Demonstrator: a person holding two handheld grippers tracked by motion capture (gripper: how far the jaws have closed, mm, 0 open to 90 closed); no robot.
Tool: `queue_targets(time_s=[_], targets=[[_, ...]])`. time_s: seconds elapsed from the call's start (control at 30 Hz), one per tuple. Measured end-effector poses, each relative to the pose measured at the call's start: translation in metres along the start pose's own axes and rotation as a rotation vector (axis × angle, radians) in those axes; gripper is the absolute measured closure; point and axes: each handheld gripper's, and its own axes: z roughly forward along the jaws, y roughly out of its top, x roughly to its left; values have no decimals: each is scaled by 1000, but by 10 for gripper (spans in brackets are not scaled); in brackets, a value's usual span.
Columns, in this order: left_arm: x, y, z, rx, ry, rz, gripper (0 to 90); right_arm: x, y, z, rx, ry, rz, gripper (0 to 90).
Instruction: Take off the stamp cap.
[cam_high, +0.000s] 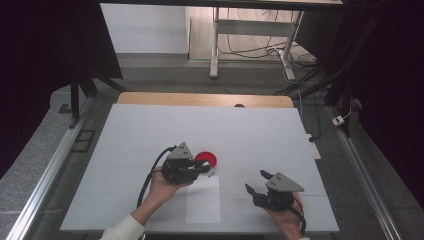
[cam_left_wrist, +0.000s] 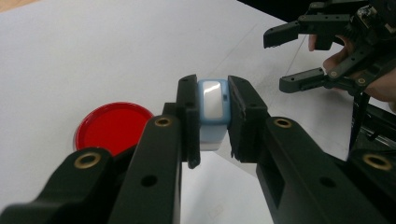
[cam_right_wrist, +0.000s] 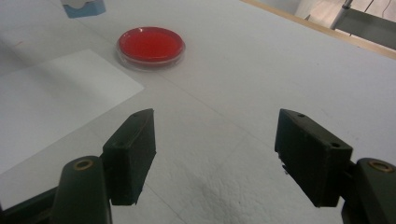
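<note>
While the left gripper (cam_left_wrist: 213, 121) is seen low in the centre of its own view, its jaws are pinched on a small blue block (cam_left_wrist: 213, 109) with a white face, held upright between the pads and raised off the bench (cam_left_wrist: 70, 56). At lower left of that view a red dish (cam_left_wrist: 112, 128) is seen lying on the bench, just beside the jaws. At upper right the right gripper (cam_left_wrist: 299, 58) is seen with its jaws spread and nothing between them. In the high view the left gripper (cam_high: 202, 169) is found just left of centre, with the dish (cam_high: 206, 158) partly covered by it, and the right gripper (cam_high: 256, 182) at lower right, well apart. A white sheet (cam_high: 203, 202) is seen lying between the two hands.
</note>
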Motion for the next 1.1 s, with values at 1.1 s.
queue_targets(time_s=[1.1], targets=[[2,-2,12,12,-2,-15,755,33,21,28,6,48,-57,292]])
